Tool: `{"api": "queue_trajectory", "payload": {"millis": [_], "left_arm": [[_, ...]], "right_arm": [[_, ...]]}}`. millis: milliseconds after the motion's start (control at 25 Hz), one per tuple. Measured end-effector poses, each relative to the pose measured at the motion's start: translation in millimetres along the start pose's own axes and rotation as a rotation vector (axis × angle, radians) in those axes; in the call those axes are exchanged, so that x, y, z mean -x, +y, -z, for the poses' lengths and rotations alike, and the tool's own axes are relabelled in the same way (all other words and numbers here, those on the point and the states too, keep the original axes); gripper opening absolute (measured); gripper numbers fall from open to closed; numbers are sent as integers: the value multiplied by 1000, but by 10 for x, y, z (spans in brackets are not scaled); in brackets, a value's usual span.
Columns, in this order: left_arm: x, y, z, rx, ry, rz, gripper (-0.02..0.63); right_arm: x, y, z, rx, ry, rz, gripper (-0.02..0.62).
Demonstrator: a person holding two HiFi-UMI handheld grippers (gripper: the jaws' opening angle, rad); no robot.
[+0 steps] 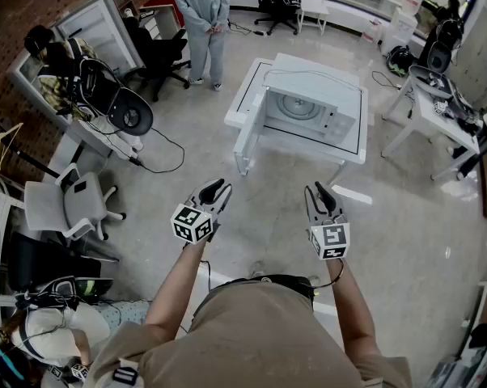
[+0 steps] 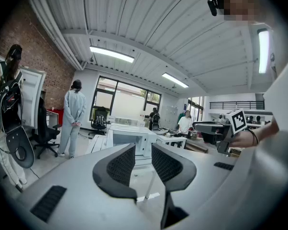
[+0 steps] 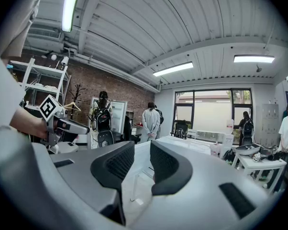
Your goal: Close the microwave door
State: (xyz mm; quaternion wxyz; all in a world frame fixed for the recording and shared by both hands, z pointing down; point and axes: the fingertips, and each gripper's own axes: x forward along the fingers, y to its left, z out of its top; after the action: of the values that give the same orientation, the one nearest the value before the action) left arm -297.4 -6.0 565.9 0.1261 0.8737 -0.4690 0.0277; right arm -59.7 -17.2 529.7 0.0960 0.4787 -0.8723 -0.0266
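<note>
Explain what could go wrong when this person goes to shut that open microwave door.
The left gripper and right gripper are empty and short of the microwave, so a walk comes first. Its open door seems to jut past the table edge, where a leg might bump it. A hard shove could slide the microwave.

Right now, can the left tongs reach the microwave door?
Probably not yet. The left tongs hover open and empty, well short of the open door on the microwave. Only bare floor lies between, so nothing blocks the way; stepping closer should do.
</note>
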Motion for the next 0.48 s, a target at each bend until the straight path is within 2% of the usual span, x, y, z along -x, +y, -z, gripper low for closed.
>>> {"api": "queue_trajectory", "payload": {"millis": [480], "left_arm": [[-91, 88, 34, -5, 14, 8, 96]], "right_arm": [[-18, 33, -69, -20, -18, -22, 110]]}}
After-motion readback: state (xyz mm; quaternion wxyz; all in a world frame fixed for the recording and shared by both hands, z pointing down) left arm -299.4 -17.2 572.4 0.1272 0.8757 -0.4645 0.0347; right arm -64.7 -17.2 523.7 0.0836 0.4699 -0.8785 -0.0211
